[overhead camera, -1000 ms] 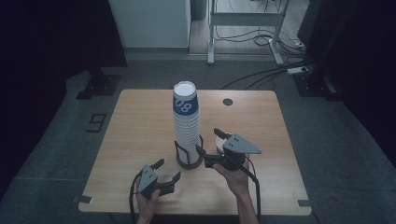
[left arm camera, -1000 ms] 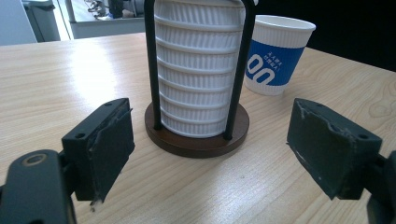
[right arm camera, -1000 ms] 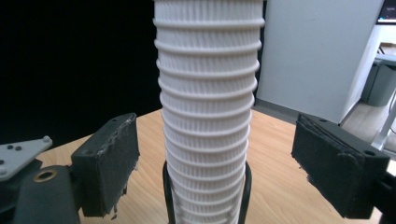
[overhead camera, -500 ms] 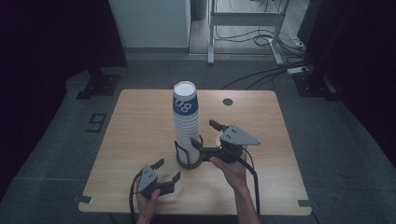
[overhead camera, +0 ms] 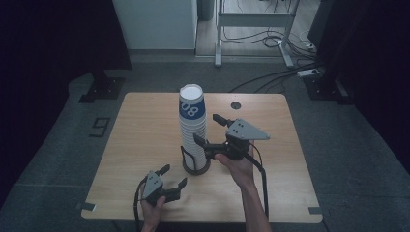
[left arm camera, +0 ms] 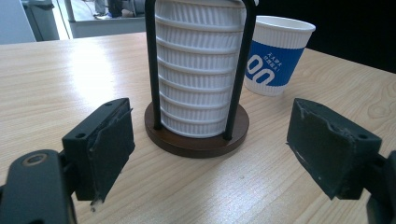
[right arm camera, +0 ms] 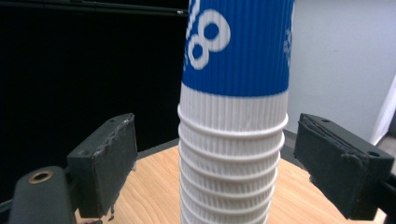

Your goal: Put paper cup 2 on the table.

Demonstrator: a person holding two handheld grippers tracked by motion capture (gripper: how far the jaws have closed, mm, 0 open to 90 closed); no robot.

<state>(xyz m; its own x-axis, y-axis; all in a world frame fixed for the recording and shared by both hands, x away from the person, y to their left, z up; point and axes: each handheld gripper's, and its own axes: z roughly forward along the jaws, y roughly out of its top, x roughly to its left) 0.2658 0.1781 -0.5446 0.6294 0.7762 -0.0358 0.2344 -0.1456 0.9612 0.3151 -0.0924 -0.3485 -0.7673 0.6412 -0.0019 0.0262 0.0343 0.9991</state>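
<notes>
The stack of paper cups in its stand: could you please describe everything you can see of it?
The stack of paper cups stands upright near the middle of the wooden table, nested into a tall column. The cups are white and ribbed; the top one shows a blue band with white numerals. The stack sits on a round dark wooden base with thin black uprights on either side. The right gripper has its open jaws around the column without touching.

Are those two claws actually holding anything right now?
No. The right gripper straddles the cup stack with open jaws, pads clear of it. The left gripper is open and empty, short of the holder.
</notes>
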